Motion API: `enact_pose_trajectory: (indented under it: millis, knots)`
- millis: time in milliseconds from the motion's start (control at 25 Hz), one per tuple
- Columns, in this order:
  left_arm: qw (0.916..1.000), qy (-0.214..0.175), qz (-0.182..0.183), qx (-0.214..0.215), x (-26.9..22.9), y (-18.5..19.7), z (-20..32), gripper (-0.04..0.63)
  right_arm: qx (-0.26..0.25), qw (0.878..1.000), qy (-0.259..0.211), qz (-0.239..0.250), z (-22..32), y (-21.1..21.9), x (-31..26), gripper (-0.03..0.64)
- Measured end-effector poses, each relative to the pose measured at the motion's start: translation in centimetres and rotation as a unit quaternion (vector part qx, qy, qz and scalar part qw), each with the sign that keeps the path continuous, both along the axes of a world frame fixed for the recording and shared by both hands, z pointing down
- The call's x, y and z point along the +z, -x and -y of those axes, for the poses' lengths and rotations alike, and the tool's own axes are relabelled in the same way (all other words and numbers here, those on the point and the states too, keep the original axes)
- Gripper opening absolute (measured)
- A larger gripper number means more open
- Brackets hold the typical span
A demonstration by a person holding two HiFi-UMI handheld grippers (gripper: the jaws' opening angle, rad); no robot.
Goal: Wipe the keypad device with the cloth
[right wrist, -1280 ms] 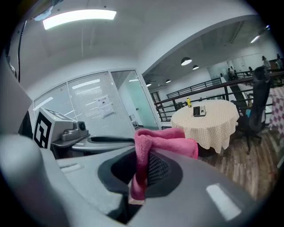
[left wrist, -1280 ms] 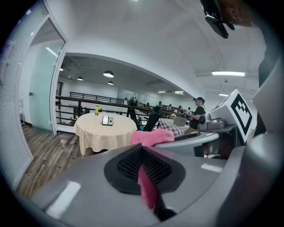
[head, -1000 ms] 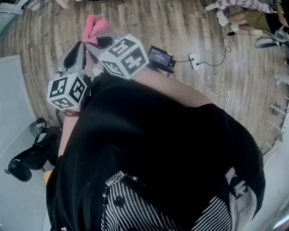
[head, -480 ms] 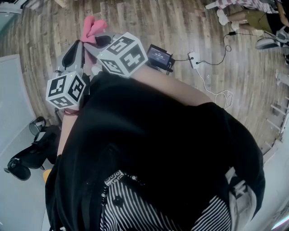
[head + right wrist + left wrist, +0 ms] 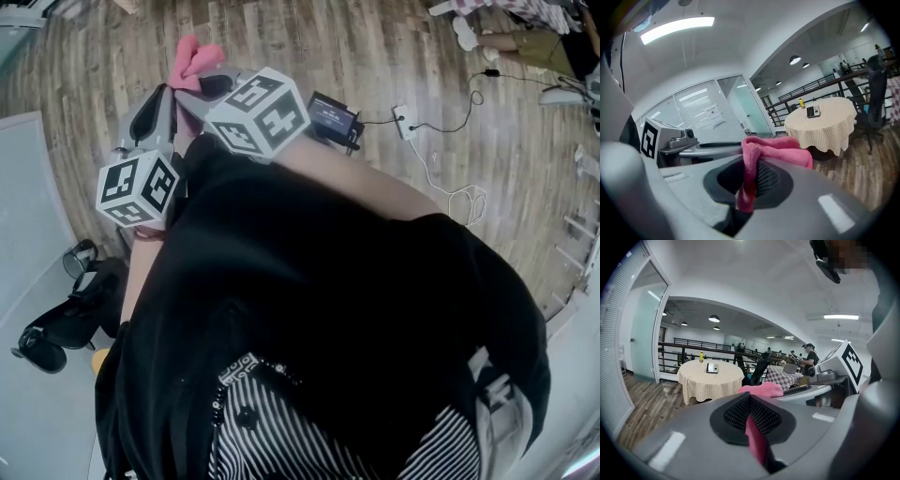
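Both grippers are raised in front of my chest and hold one pink cloth (image 5: 195,56) between them. My left gripper (image 5: 153,114) is shut on a strip of the pink cloth (image 5: 757,439), and the rest bunches above its jaws. My right gripper (image 5: 212,86) is shut on the pink cloth (image 5: 752,164), which folds over its tip. A small keypad device (image 5: 711,367) lies on a distant round table with a checked tablecloth (image 5: 710,380). The right gripper view shows the keypad device (image 5: 813,111) on that same table (image 5: 825,124). Neither gripper is near it.
A yellow bottle (image 5: 701,356) stands by the keypad device. On the wooden floor below lies a black box with a screen (image 5: 333,117), cabled to a white power strip (image 5: 403,122). A black office chair (image 5: 56,328) stands at my left. People sit and stand at far tables.
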State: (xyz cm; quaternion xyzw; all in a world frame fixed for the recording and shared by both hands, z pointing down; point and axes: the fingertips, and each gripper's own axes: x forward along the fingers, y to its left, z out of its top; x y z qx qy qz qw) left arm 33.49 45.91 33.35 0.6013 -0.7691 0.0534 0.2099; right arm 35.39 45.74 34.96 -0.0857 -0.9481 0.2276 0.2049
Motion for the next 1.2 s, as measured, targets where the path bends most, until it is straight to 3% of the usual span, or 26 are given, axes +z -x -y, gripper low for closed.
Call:
enact_pose_trajectory:
  millis: [360,640,1040,1200]
  knots:
    - [0.9989,-0.016,-0.013,0.043,0.9,2.7,2.1,-0.003,0.082,0.996,-0.022,-0.037,3.6,1.8,1.5,0.031]
    - [0.9951,-0.023,-0.011,0.096,1.2,5.4,9.4,-0.003,0.154,0.986,-0.030,-0.049,10.8,4.3,2.3,0.031]
    - [0.9919,-0.024,-0.029,0.121,0.9,19.3,14.2,-0.003,0.201,0.976,-0.031,-0.077,15.6,17.0,2.9,0.032]
    - [0.9891,-0.018,-0.040,0.140,1.4,24.1,15.9,-0.003,0.194,0.976,-0.056,-0.083,16.8,22.5,2.5,0.032]
